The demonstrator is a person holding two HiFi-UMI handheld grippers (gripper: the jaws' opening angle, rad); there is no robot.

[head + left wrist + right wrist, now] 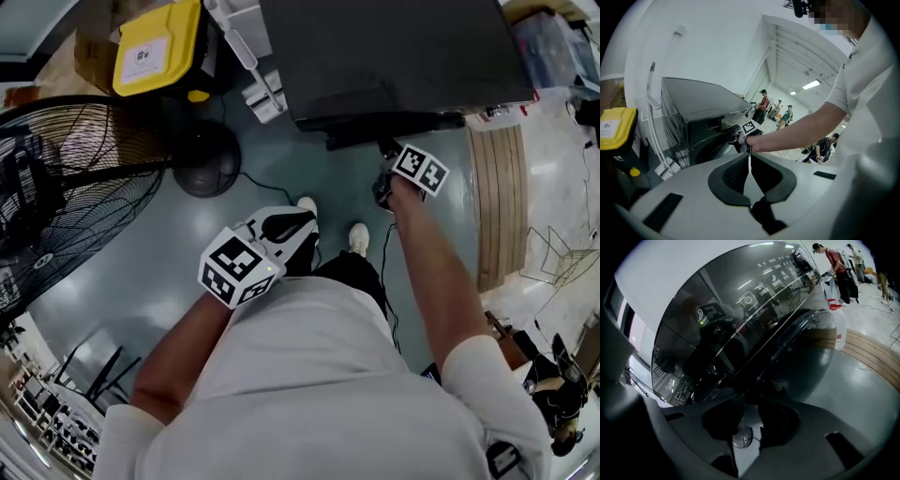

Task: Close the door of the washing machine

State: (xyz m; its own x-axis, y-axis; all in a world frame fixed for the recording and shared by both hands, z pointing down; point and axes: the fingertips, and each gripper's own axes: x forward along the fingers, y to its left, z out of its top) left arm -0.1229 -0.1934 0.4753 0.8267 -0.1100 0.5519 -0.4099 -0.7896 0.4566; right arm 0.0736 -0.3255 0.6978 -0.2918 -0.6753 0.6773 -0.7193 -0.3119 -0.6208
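Note:
The dark washing machine (394, 56) stands at the top of the head view, its glossy front (740, 319) filling the right gripper view. Its round door (806, 357) stands a little out from the front. My right gripper (386, 187) is at the door's lower rim, and pale floor shows through the gap between its dark pads (780, 420). I cannot tell whether they touch the rim. My left gripper (749, 161) hangs back near my body with its pads together and nothing in them. From there the machine (698, 117) and the right gripper (746, 135) show ahead.
A large floor fan (75, 187) stands at the left, with a yellow-lidded bin (157, 47) behind it. A wooden board (497, 197) lies right of the machine. Cables run over the grey floor near my shoes (358, 239). People (764, 105) stand far off.

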